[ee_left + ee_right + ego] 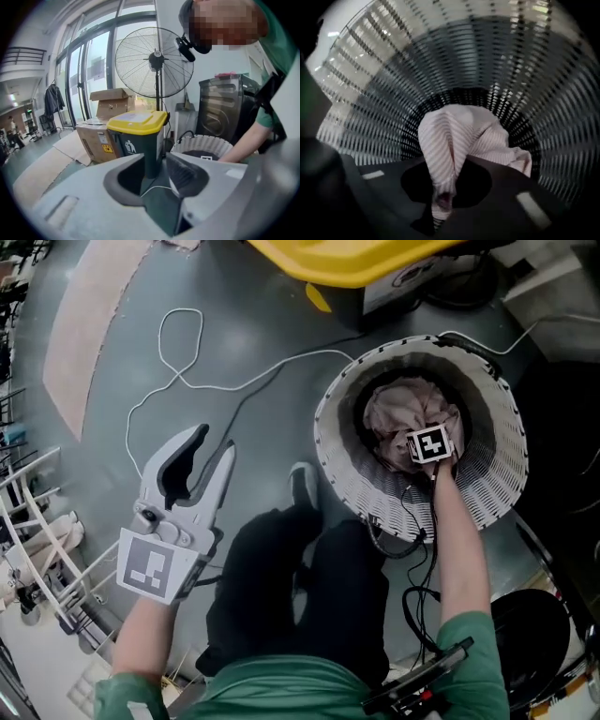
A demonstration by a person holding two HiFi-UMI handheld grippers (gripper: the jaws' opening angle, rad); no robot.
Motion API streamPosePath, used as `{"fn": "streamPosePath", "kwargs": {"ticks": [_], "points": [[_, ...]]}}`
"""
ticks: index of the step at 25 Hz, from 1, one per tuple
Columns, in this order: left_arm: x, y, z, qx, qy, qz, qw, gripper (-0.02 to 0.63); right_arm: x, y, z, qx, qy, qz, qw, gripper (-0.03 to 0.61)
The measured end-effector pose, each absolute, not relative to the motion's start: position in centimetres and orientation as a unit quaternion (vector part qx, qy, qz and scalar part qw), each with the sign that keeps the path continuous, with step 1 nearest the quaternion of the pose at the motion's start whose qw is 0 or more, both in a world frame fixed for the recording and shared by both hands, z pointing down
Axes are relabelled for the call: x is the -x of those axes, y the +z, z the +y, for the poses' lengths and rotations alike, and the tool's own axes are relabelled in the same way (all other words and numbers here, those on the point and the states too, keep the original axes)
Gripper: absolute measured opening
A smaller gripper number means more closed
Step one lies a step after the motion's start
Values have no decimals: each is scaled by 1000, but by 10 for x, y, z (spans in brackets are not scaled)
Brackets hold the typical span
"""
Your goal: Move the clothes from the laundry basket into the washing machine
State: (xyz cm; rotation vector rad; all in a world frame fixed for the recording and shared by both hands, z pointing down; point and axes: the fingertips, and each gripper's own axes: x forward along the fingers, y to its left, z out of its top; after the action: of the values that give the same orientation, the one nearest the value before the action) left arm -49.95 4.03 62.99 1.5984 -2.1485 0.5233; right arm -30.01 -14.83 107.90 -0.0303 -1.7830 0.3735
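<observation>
Pinching only a narrow fold is my main worry: the right gripper [443, 199] is deep in the laundry basket [337, 474], its jaws nearly together on a ridge of the striped pink cloth [450, 140]. With so little fabric between the pads, I judge the fold could slide out on the lift and drop the piece back. Most of the cloth lies bunched against the slatted wall, so a trailing edge might catch in the openings and drag or tip the light basket. Black cables hang over the near rim by my right forearm, and a sleeve or the cloth could hook them on the way up.

My left gripper [214, 442] hangs over bare floor well to the left of the basket, jaws wide with nothing between them, so it is not steadying the rim.

As for containers, the basket holds the pink cloth at its bottom; I cannot tell whether more lies under it. The washing machine [225, 110] stands behind the basket in the left gripper view, and I cannot see inside it. A yellow-lidded bin [138, 136] stands nearby, lid down.
</observation>
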Motion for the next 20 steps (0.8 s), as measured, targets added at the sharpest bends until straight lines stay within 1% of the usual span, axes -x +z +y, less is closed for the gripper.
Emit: {"fn": "streamPosePath", "kwargs": {"ticks": [5,13,20], "points": [[496,564,43,-569,166,-779,205,138,296,967,-160,-14,146,-816,559,29],[483,417,21,-582,132,-785,165,132,298,727,-158,-42,147,-887,435,26],[459,299,7,-585,128,-790,133,132,278,549,-144,-42,124,-919,373,26]]}}
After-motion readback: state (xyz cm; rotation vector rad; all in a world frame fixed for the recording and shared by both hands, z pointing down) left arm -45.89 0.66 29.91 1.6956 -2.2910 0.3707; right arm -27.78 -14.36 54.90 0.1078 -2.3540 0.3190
